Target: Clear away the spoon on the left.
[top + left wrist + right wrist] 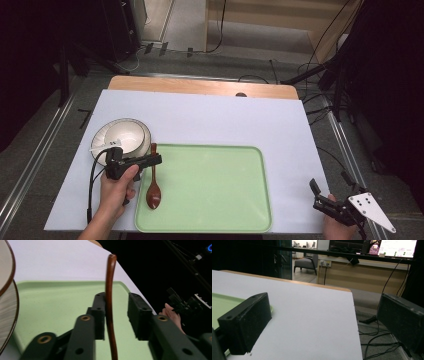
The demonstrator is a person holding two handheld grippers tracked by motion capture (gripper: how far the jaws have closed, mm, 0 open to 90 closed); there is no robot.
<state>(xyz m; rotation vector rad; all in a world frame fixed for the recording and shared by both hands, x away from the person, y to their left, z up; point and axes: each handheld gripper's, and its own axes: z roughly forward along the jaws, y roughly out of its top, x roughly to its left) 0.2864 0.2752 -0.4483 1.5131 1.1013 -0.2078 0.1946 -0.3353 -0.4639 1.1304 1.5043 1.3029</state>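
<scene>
A brown wooden spoon [153, 192] lies along the left side of a pale green tray [210, 185], its handle pointing away over the rim. In the left gripper view the spoon's handle [109, 285] stands between the jaws of my left gripper [117, 312]. It lies against one pad, with a clear gap to the other, so the gripper is open. From above, my left gripper [155, 160] reaches in from the left over the handle. My right gripper [330, 182] rests at the table's front right corner, open wide and empty [327, 315].
A white bowl [121, 137] on a ribbed plate sits just left of the tray's far corner, close behind my left gripper; its rim [6, 302] shows in the left gripper view. A white sheet [225, 120] covers the table. Cables lie on the floor to the right.
</scene>
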